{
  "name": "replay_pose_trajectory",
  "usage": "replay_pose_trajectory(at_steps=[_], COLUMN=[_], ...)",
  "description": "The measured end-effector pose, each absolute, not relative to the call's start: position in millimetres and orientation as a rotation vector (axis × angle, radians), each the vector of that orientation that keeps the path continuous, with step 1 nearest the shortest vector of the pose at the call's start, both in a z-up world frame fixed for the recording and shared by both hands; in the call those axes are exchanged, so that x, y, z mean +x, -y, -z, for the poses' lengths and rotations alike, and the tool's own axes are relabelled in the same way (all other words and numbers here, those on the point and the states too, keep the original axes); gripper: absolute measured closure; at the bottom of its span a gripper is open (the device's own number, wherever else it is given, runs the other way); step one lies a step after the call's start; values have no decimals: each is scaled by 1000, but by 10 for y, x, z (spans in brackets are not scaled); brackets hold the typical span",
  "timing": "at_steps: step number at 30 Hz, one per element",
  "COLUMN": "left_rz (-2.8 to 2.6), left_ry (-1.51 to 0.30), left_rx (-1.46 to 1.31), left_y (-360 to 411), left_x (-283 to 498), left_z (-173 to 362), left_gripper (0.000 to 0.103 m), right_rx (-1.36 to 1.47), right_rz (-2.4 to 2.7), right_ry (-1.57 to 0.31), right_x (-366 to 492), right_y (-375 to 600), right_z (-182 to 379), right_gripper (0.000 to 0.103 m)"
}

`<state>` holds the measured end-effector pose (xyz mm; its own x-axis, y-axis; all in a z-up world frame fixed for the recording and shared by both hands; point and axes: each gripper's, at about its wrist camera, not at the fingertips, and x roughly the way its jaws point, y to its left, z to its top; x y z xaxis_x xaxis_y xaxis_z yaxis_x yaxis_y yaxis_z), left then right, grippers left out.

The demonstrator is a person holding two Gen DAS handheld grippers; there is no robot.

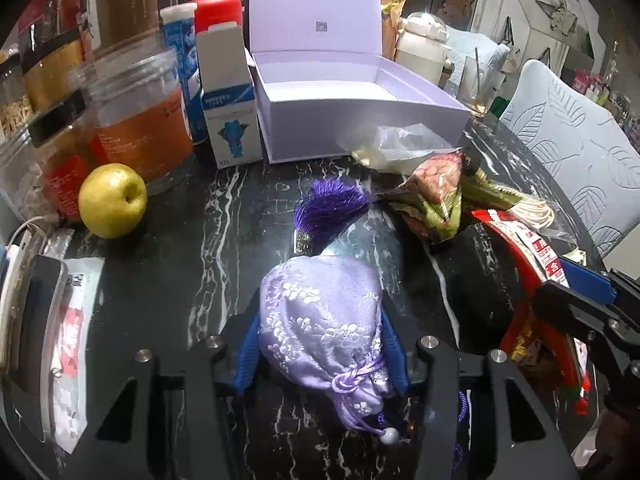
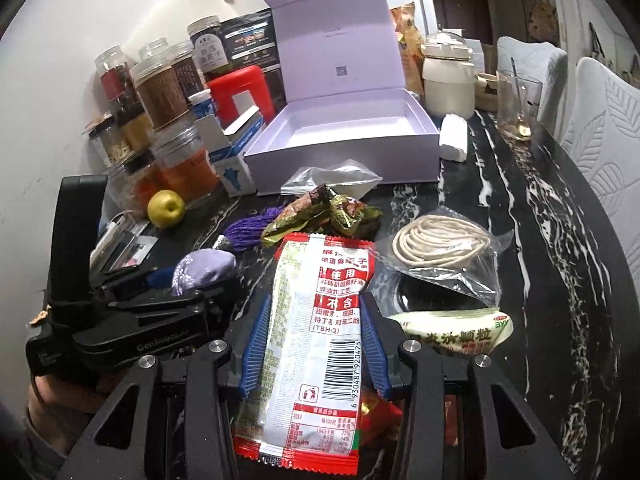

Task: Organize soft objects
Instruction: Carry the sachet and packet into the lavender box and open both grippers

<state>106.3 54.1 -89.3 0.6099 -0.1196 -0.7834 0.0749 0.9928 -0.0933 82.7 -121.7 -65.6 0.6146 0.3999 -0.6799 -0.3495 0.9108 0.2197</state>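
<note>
A: Lavender brocade sachet [image 1: 320,320], tasselled, lies on the black marble table [image 1: 180,280], well short of the open lilac box [image 1: 344,120]. What grips it?

B: Left gripper [image 1: 320,344]; its blue pads press both flanks of the pouch. Right gripper [image 2: 312,344] pinches a red-and-white snack packet [image 2: 316,320] by its edges.

A: Is anything packed yet?

B: Nothing. The box interior shows bare in both views.

A: What remains loose?

B: A patterned green-and-brown wrapped bundle [image 2: 332,216], a clear bag of coiled cord [image 2: 440,244], an empty clear bag [image 2: 332,180], and a pale green sachet [image 2: 456,332] beside the right pad.

A: Progress, then?

B: Early, I judge: two items grasped, none delivered; the rest untouched.
</note>
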Motion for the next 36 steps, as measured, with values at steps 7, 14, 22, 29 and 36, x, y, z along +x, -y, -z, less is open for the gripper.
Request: replay_pose_trajectory(at_steps=[7, 14, 22, 29, 36], left_rz=[94, 99, 121, 143, 156], left_ry=[-815, -750, -670, -598, -539], left_rx=[-52, -65, -57, -55, -52], left_y=[-606, -625, -550, -503, -452], left_x=[898, 669, 560, 633, 839], left_z=[597, 343, -20, -363, -646], left_gripper=[52, 52, 52, 52, 52], right_rx=[71, 68, 72, 75, 54], right_rz=[-426, -420, -424, -420, -405], right_ry=[-781, -743, -686, -636, -571], right_x=[737, 576, 414, 423, 612], right_y=[1227, 1246, 1302, 1396, 1467], right_z=[628, 500, 261, -9, -298], right_gripper=[60, 60, 60, 60, 60])
